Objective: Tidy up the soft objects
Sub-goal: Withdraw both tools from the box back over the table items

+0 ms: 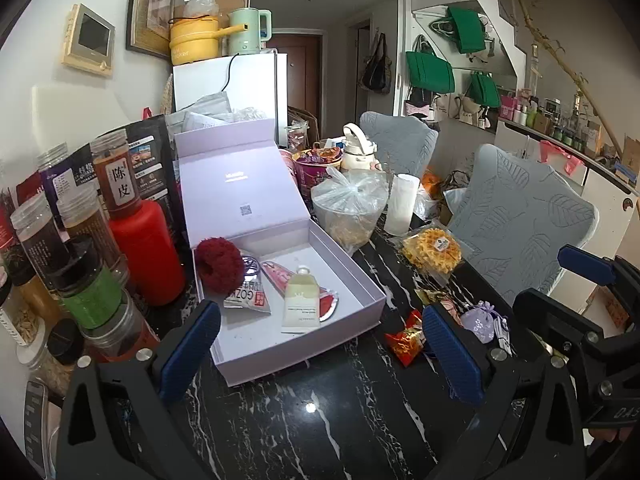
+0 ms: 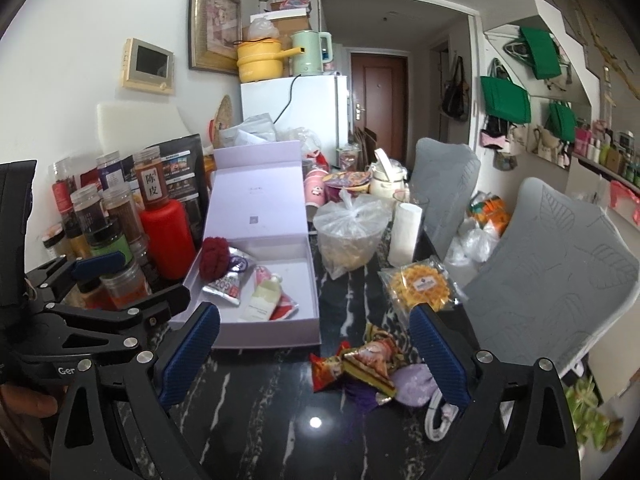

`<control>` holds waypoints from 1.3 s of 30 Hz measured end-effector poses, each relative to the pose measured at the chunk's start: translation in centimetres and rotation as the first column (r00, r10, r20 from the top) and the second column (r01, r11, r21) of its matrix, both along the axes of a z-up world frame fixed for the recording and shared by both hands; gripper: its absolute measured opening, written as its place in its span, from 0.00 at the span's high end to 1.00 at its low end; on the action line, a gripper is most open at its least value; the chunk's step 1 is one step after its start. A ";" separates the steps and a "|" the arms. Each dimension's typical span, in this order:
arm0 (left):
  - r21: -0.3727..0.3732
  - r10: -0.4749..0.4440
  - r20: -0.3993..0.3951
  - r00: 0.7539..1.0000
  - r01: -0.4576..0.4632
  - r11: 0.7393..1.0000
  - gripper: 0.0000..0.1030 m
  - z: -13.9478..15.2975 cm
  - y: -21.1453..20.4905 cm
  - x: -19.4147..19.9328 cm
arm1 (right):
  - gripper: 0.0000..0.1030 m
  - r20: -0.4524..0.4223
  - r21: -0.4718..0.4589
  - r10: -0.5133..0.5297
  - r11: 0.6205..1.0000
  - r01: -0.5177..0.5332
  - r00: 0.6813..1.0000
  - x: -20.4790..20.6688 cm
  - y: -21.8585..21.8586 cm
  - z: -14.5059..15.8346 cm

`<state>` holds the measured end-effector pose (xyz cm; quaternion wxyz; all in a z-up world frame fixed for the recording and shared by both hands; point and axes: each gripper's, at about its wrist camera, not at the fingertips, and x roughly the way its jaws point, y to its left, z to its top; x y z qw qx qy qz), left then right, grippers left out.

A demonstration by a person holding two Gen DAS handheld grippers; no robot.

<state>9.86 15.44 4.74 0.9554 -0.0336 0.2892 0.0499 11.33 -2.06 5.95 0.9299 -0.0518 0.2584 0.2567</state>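
Box (image 1: 360,280): lilac, open, lid upright at 12 o'clock; long axis runs 7 to 1 o'clock.
Contents: red scrunchie (image 1: 219,265) on the 10 o'clock rim; cream tube (image 1: 302,300), cap toward 12, over a pink packet largely hidden.
Loose items: purple pouch (image 2: 414,384) partly behind the right finger; red candy (image 2: 329,366) at 6 o'clock of the box.
Left gripper (image 1: 320,352): fingers wide apart, empty.
Right gripper (image 2: 316,356): fingers wide apart, empty.
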 end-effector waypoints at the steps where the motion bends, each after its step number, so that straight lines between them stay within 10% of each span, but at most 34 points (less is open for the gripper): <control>1: -0.004 -0.010 -0.005 1.000 0.010 1.000 0.00 -0.3 -0.3 0.0 | 0.06 -0.003 -0.001 -0.005 1.000 0.005 1.000 -0.2 -0.4 -0.2; 20: -0.080 -0.187 -0.116 0.975 0.178 0.981 0.00 -6.7 -5.9 2.7 | 0.06 -0.104 -0.011 -0.112 0.994 0.112 0.988 -0.3 -5.9 -6.1; 39: -0.077 -0.176 -0.246 0.953 0.162 0.984 0.00 -11.8 -7.4 8.6 | 0.06 -0.225 -0.023 -0.185 0.983 0.184 0.957 4.8 -8.5 -11.7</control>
